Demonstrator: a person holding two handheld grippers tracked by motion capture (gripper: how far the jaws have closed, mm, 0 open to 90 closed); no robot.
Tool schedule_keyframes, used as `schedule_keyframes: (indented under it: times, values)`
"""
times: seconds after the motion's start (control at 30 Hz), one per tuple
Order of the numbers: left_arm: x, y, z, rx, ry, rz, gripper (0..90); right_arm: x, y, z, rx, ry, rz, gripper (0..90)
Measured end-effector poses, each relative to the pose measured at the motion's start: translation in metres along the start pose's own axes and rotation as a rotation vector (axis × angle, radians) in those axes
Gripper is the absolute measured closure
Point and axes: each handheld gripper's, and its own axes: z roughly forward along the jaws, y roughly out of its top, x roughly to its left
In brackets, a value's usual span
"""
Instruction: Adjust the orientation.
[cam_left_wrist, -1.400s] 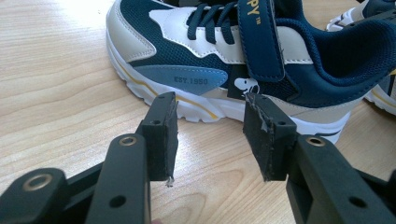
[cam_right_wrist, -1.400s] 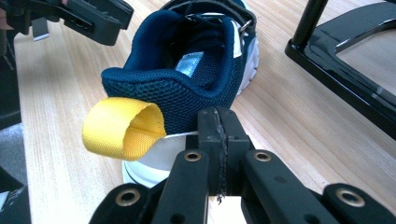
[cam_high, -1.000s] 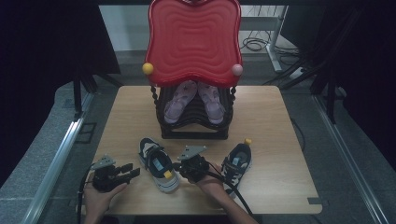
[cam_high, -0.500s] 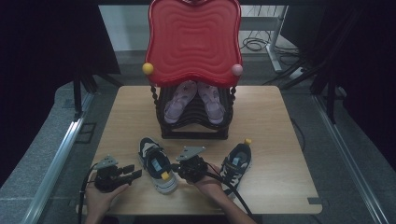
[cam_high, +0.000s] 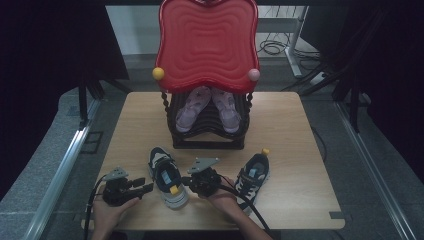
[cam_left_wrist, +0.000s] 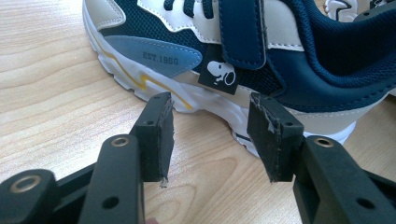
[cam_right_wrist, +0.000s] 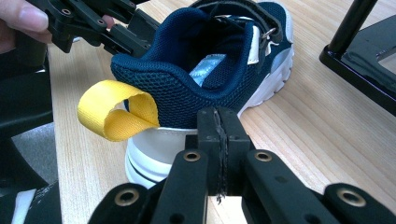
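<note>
A navy and white child's shoe (cam_high: 167, 176) with a yellow heel loop (cam_right_wrist: 114, 114) lies on the wooden table (cam_high: 290, 130), toe pointing away. My left gripper (cam_high: 146, 186) sits at its left side. Its jaws (cam_left_wrist: 210, 105) have just been opening and stand open, nothing between the pads, and the shoe's white sole (cam_left_wrist: 210, 95) is just past the tips. My right gripper (cam_high: 187, 181) is behind the heel, shut (cam_right_wrist: 218, 116) on nothing, its tips just short of the heel. The matching shoe (cam_high: 252, 175) lies to the right of my right hand.
A black shoe rack (cam_high: 207, 132) stands mid-table with a pair of pink shoes (cam_high: 189, 107) on it and a red wavy panel (cam_high: 207, 45) above. Its black foot (cam_right_wrist: 359, 70) is near the shoe's toe. Metal rails run along both sides of the table.
The left gripper's jaws stand slightly wider apart. Both hands and both shoes have stayed where they were.
</note>
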Motion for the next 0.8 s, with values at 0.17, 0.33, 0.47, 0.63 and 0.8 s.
schedule_keyframes:
  times: [0.17,0.33,0.47,0.63,0.8]
  values:
    - [0.0012,-0.0006,0.0007,0.005,0.001,-0.001,50.7,0.0003,0.0002,0.0008,-0.001,0.003,0.001,89.5]
    - [0.0008,-0.0011,0.0025,0.018,-0.001,0.007,50.6,0.0006,-0.0002,0.0018,-0.004,0.006,0.002,88.6]
    - [0.0001,-0.0012,0.0039,0.024,-0.005,0.011,50.6,-0.0005,-0.0022,0.0025,-0.002,0.006,0.012,87.9]
    - [-0.0004,-0.001,0.0039,0.024,-0.003,0.014,50.7,0.0001,-0.0023,0.0032,-0.004,0.021,0.019,88.0]
    - [0.0004,-0.0002,0.0005,0.014,0.001,0.012,50.7,0.0018,-0.0019,0.0036,-0.008,0.024,0.011,88.0]
